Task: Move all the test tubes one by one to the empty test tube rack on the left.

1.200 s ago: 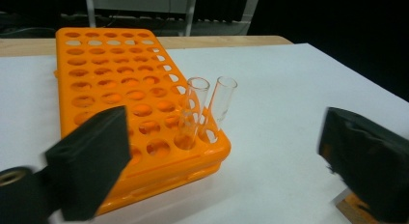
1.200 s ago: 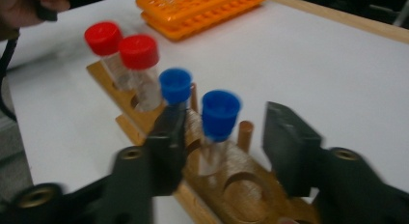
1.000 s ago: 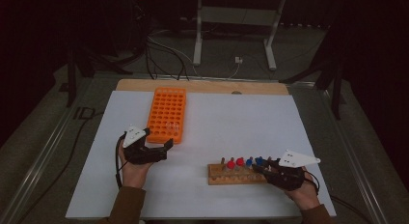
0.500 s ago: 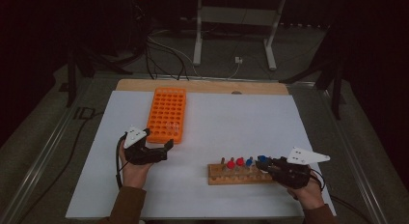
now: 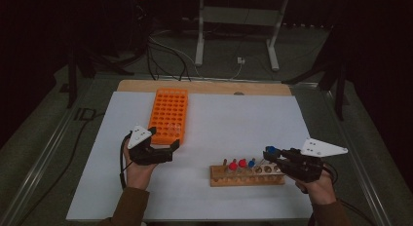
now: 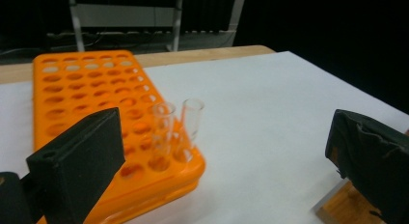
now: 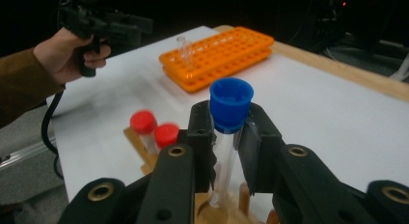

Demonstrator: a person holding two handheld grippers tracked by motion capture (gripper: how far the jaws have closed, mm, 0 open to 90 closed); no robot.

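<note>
The right gripper (image 7: 226, 137) is clenched on the upright blue-capped tube (image 7: 230, 119) just above the wooden rack (image 5: 246, 176), while the orange rack (image 5: 169, 114) lies far beyond, nearer the released, empty left gripper (image 5: 168, 147).

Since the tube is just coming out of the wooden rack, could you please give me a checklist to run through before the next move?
1. Right gripper shut on the clear blue-capped test tube: ok.
2. Tube upright between the pads: ok.
3. Tube bottom clear of the wooden rack: cannot tell.
4. Free holes in the orange plastic rack: ok.
5. Left gripper open, beside the orange rack, not blocking it: ok.
6. Two uncapped glass tubes already standing in the orange rack: ok.
</note>
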